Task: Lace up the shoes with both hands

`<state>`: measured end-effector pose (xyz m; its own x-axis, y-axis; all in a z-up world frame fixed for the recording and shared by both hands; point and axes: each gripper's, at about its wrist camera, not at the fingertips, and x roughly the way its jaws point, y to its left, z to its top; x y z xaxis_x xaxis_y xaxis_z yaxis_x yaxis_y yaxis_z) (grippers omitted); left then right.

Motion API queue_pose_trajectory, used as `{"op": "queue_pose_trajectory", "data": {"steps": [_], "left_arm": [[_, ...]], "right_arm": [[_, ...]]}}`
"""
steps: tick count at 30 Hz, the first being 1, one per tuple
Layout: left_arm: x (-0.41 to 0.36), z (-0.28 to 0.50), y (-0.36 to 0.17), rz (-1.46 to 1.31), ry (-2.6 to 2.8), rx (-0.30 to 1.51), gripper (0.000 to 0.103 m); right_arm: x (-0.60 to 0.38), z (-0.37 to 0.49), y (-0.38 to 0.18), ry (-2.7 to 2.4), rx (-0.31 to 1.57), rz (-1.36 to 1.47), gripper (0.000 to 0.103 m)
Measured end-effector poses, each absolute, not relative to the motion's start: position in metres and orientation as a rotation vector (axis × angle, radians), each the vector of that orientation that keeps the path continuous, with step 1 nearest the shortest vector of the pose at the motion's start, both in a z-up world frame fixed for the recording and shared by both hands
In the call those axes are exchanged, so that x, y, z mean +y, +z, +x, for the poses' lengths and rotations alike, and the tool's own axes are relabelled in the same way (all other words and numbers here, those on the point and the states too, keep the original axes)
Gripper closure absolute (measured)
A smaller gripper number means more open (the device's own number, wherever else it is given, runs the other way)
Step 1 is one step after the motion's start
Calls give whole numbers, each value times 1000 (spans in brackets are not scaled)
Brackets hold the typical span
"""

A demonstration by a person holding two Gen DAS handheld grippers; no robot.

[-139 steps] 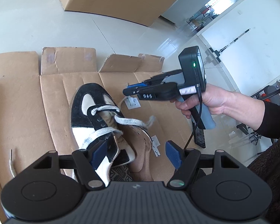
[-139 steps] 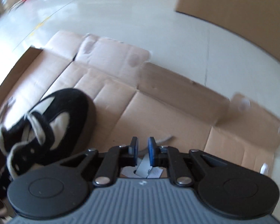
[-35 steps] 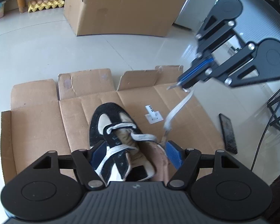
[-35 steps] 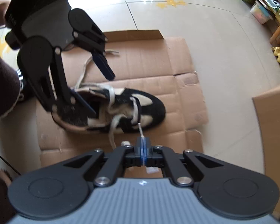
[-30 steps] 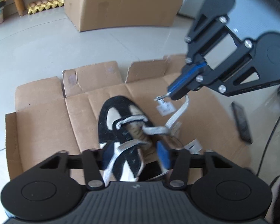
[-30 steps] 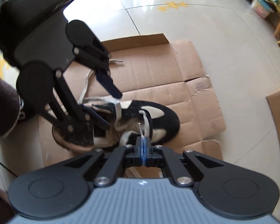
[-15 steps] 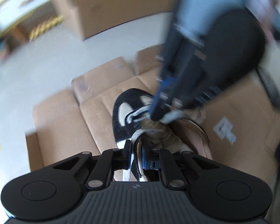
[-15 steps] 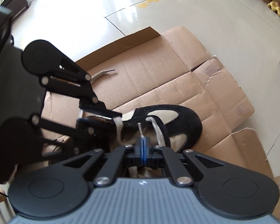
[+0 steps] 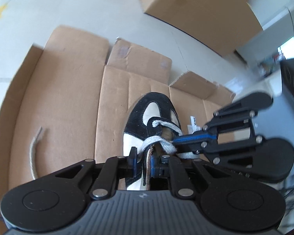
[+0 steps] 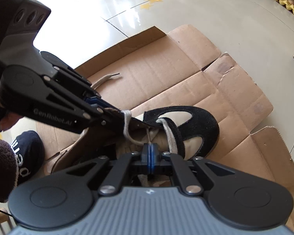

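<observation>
Flattened cardboard (image 9: 68, 98) covers the tiled floor; the shoe (image 9: 151, 117) lies at its centre, toe toward 12 o'clock. The left gripper (image 9: 143, 164), jaws opening, straddles the eyelet flap (contact unclear). The right gripper (image 10: 150, 152), at 3 o'clock, pinches the lace (image 10: 147, 135).

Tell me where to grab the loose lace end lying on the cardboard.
Probably near its tip, from straight above, jaws straddling the cord. The loose lace end lies flat on the cardboard, apart from the shoe, with bare board on both sides.
</observation>
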<state>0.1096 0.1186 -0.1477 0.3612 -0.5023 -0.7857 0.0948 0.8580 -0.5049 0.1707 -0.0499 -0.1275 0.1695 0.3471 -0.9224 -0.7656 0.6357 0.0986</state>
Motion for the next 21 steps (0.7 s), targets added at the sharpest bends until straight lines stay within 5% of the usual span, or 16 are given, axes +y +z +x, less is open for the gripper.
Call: {"op": "queue_pose_trajectory", "data": {"steps": [14,21], "left_arm": [[112,108,-146,-340,-450,1136,83],[112,106,-136,-366,-569,1154,51]], "right_arm": [[-49,169,-127,819,1085,-383,102],[-46,169,-125,820,1064,-385,102]]}}
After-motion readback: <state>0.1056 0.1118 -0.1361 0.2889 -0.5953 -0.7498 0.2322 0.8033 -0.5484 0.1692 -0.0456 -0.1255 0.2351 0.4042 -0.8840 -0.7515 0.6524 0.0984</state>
